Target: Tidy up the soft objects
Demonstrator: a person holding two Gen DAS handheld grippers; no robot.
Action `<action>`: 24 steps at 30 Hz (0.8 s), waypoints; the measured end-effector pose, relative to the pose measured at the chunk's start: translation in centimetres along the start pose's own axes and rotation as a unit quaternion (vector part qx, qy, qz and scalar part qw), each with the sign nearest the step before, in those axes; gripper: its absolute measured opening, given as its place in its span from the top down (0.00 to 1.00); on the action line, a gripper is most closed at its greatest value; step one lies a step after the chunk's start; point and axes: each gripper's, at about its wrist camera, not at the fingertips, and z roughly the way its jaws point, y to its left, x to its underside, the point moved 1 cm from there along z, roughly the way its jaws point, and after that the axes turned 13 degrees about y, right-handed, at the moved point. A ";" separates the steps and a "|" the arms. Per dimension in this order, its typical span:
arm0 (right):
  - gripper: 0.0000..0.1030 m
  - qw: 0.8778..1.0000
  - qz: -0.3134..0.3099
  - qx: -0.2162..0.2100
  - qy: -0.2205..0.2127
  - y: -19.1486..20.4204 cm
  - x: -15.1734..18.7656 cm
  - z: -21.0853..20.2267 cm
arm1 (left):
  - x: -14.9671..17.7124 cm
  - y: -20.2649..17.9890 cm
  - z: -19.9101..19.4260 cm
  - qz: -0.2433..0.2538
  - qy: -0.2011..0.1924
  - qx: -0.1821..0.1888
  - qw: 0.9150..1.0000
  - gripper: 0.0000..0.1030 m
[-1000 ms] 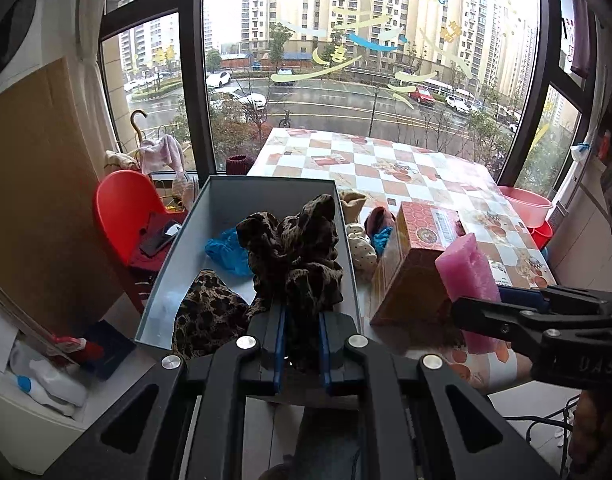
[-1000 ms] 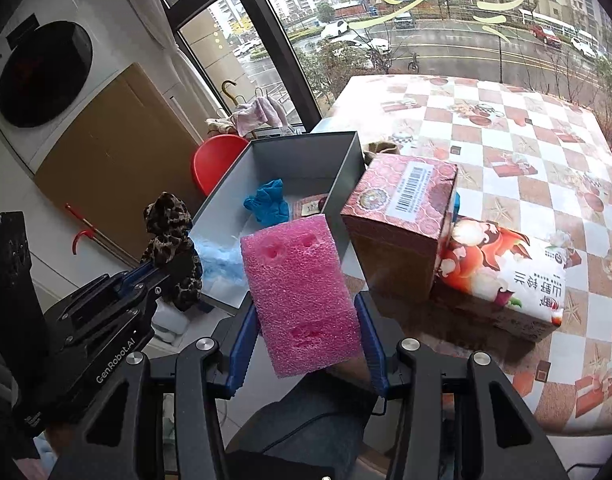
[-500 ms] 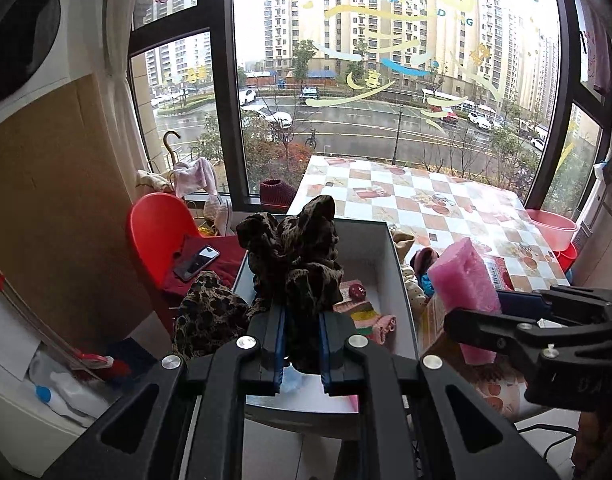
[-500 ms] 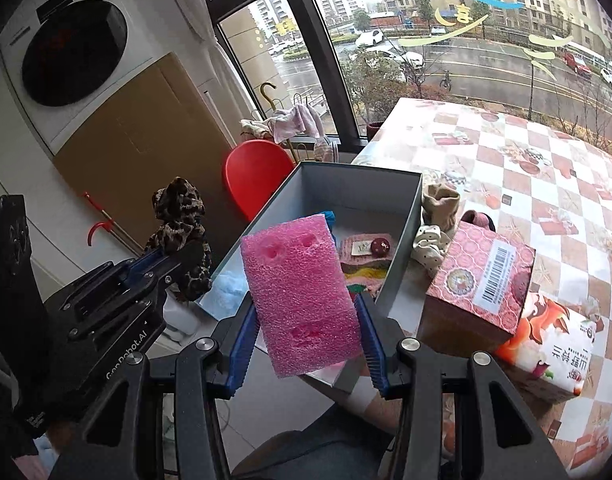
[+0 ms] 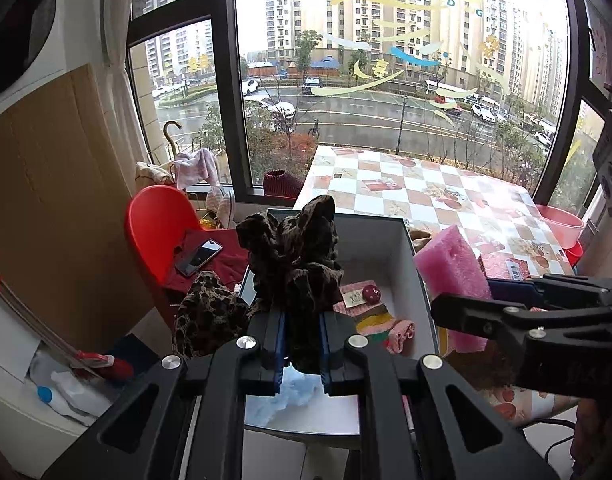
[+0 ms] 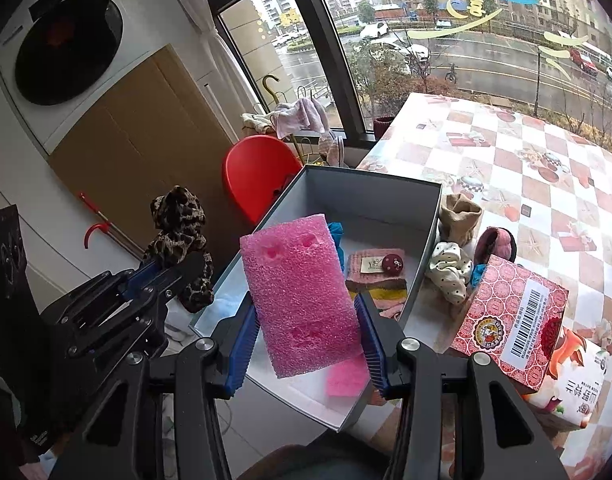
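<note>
Right wrist view: right claw [image 6: 304, 330] clamped on pink foam block [image 6: 302, 294], held up over near end of grey box [image 6: 370, 196]. Looks super light and squishy, already dented, so best pinched across the flat sides, gently. Left claw [image 5: 300, 346] squeezed shut on leopard-print cloth [image 5: 292, 258], floppy stuff, hanging above box's near-left corner. Grab by the bunched middle, probably. Barcode on red patterned carton [image 6: 514, 312] on the checkered surface [image 6: 546, 160]; Chinese writing on pack beside it, too small to read.
</note>
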 end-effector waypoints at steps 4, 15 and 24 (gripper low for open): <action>0.52 1.000 0.015 -0.003 0.008 -1.0 -0.4 0.8 | -0.4 0.4 1.0 0.000 0.014 0.004 1.000 0.86; 0.52 0.999 0.036 -0.006 0.033 -2.9 -1.7 3.5 | -0.8 0.6 4.9 -0.002 0.065 0.011 0.998 0.86; 0.52 0.998 0.028 -0.002 0.062 -2.8 -2.2 6.3 | -0.4 1.0 8.1 -0.010 0.113 0.014 0.993 0.81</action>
